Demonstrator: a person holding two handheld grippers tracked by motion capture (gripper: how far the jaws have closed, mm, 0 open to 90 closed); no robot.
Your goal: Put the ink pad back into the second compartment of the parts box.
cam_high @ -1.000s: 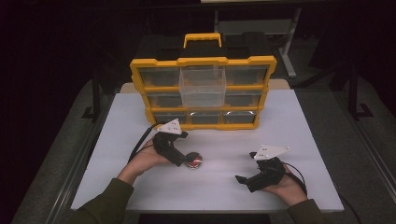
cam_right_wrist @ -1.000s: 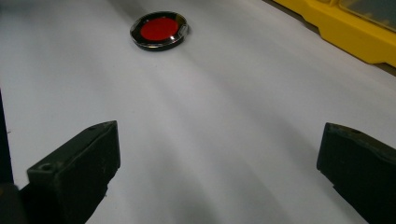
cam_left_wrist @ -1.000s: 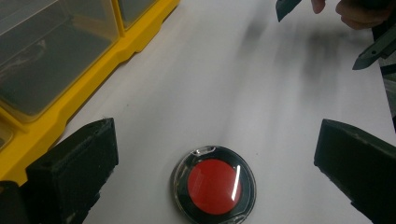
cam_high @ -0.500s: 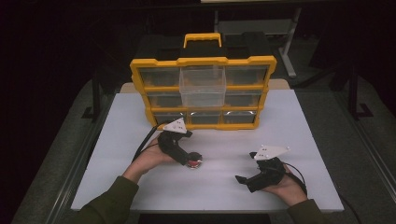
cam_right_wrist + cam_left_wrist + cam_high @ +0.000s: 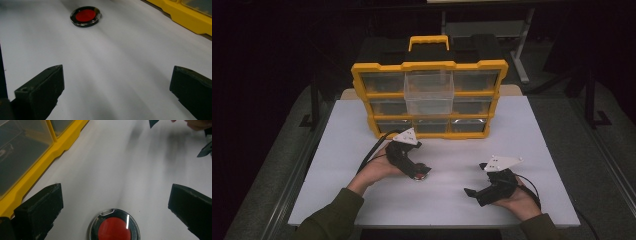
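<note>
A workshop or lab is suggested: a yellow drawer organizer [image 5: 429,100] is set on a white worktable [image 5: 537,145], with metal stands [image 5: 522,45] behind.

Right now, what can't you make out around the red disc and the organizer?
- Red disc: left gripper view, lower part cut off by the bottom edge.
- Red disc, high view: mostly hidden by the left gripper.
- Yellow organizer drawers: high view, contents too dim and small to tell.
- Right gripper: high view, jaws too dark to separate.
</note>
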